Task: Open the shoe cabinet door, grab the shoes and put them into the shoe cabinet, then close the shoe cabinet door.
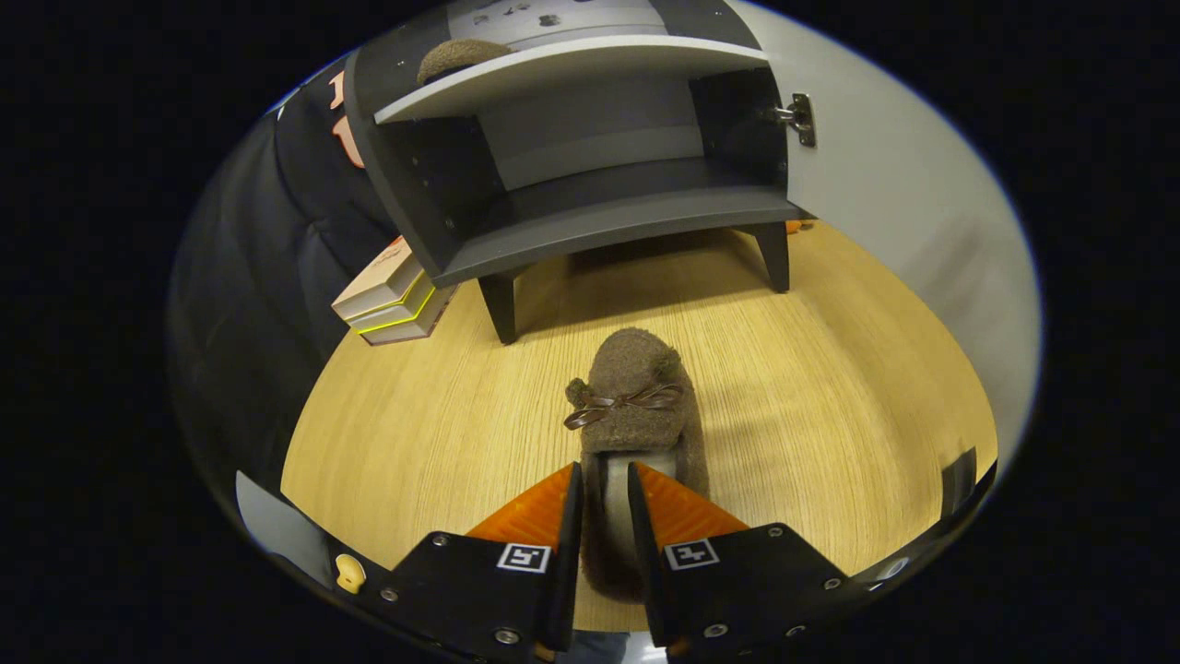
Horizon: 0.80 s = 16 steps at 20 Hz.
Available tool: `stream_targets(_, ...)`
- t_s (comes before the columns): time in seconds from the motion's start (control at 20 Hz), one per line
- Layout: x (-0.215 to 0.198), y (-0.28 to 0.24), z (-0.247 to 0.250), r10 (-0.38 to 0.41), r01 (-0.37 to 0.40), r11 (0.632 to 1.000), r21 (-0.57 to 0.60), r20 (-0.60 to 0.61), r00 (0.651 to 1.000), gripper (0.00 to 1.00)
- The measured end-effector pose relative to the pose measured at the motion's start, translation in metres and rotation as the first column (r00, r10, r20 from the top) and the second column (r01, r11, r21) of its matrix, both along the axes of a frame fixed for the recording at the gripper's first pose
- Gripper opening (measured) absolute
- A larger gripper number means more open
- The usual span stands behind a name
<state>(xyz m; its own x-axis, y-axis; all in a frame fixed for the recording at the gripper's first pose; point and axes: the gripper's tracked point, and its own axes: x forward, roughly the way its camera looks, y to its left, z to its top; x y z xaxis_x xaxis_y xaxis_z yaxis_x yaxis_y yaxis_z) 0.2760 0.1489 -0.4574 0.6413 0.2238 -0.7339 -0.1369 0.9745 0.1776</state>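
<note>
A brown fuzzy slipper (636,387) with a small bow lies on the wooden surface, toe toward the shoe cabinet (590,226). My gripper (605,472) is shut on the slipper's heel end; the left finger is outside its left wall, the right finger in its opening, with grey insole showing between them. The dark grey cabinet stands beyond on short legs. Its door (885,184) is swung open to the right and the inner shelf is bare. A second brown slipper (458,57) rests on the cabinet's upper board, partly hidden.
A stack of books (392,297) lies left of the cabinet's front leg. Wooden surface (811,387) stretches between the slipper and the cabinet. A metal hinge (800,118) sits on the open door's edge.
</note>
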Motion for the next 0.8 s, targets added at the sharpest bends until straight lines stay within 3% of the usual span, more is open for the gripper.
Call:
stream_targets(0.4,0.025,0.021,-0.037,0.04,-0.04,0.999,0.013,-0.047,0.998,0.31)
stream_targets(0.6,0.045,0.023,-0.045,0.019,-0.019,1.0,0.012,-0.026,0.999,0.28)
stream_targets(0.8,0.049,0.025,-0.041,-0.006,0.007,0.998,0.055,-0.014,1.0,0.12)
